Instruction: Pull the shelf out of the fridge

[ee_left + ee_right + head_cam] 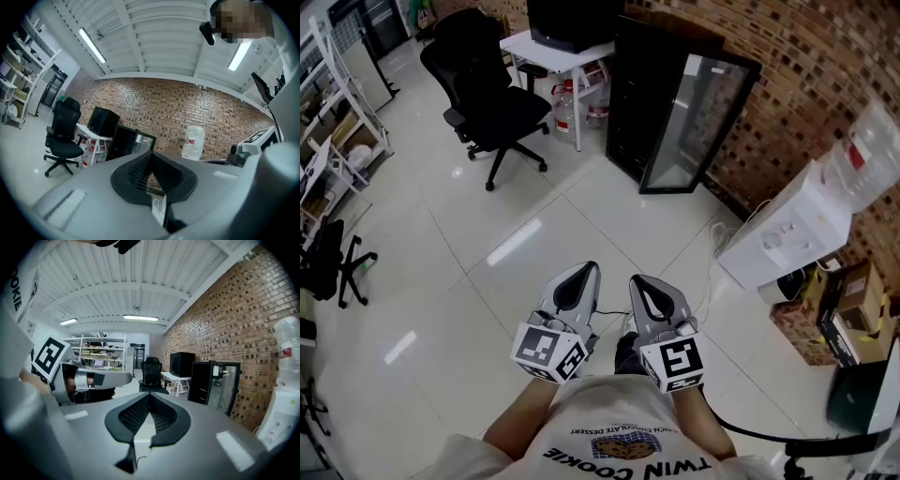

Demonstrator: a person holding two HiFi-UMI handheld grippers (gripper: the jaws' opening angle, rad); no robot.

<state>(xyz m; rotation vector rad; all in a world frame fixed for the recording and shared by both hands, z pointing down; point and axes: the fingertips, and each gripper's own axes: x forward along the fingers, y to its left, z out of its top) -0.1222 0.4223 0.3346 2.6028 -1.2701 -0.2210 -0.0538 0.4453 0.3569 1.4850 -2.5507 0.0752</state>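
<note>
White glossy floor tiles spread out under both tongs. The left tongs and the right tongs sit side by side, just in front of the person's pale shirt, near each other but apart, pointing out across the room. Each gripper view settles the state: the left pair is closed tip to tip with nothing between the pads, and the right pair is pinched together and empty too.

Just right of the right tongs, a white cable trails over the tiles. Further right stands a white water dispenser with its bottle on top. Cardboard boxes sit to the right of the dispenser, against the brick wall.

Well ahead of the tongs, a touch to the right, is the black fridge. Its glass door is swung open. It is well apart from both tongs, and the shelf inside is too dark to make out.

Ahead and to the left, a black office chair stands beside a white tabletop carrying a black box. Far left of the left tongs, white storage racks line the room.
</note>
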